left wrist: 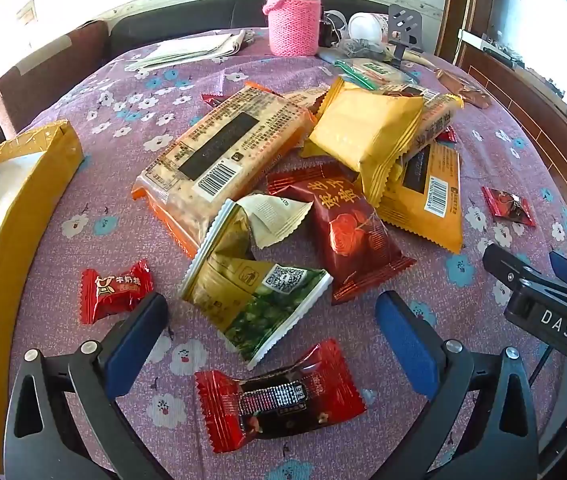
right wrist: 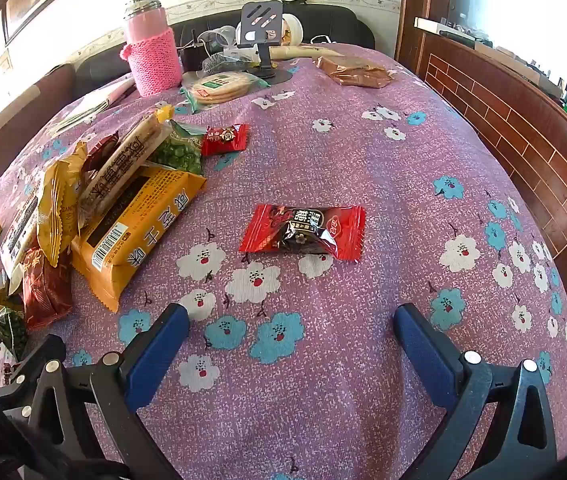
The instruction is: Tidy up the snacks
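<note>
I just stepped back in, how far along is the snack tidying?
Nothing looks sorted yet: the yellow box shows no snacks inside. Both tongs, left and right, are open and empty. Left to do: the snack pile and loose red candies on the floral tablecloth.

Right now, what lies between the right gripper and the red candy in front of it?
Nothing: in the right wrist view only bare flowered tablecloth lies between the open right gripper and the red candy.

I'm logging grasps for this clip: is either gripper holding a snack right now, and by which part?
Nothing is held. The left gripper and the right gripper both stand open above the tablecloth.
</note>
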`<state>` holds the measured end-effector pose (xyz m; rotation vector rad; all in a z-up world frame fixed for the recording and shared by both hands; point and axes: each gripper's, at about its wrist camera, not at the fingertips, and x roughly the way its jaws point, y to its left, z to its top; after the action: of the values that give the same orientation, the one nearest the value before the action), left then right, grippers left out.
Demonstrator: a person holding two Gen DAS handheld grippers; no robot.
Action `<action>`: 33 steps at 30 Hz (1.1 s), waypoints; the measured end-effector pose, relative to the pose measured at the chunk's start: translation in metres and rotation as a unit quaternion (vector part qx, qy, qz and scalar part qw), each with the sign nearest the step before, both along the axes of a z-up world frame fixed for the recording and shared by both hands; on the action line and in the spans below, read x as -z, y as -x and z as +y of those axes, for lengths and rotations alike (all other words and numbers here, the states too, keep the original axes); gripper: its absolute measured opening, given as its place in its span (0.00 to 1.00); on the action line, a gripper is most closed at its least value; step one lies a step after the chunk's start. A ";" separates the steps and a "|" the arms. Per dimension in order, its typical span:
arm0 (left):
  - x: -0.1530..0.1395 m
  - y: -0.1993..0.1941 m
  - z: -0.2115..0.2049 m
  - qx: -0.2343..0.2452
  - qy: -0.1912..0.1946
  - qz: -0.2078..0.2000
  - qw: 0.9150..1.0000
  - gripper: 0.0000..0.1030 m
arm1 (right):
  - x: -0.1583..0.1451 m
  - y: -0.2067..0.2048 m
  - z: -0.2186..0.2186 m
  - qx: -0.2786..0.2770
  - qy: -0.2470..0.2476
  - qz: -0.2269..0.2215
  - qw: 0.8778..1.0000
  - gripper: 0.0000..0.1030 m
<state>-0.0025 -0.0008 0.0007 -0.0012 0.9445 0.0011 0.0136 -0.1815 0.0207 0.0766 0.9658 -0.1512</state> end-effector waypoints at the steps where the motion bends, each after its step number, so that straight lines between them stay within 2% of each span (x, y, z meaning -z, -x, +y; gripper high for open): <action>1: 0.000 0.000 0.000 0.000 0.000 0.000 1.000 1.00 | 0.000 0.000 0.000 0.000 0.000 0.000 1.000 1.00; 27: 0.000 0.000 0.001 -0.005 0.002 0.000 1.000 1.00 | 0.000 0.000 0.000 0.004 -0.001 -0.001 1.000 1.00; 33: -0.001 0.001 0.001 0.015 -0.001 0.023 1.000 1.00 | 0.000 -0.001 -0.001 0.005 -0.002 -0.001 1.000 1.00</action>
<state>-0.0038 -0.0003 0.0017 0.0154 0.9898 -0.0250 0.0142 -0.1829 0.0203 0.0856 0.9631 -0.1589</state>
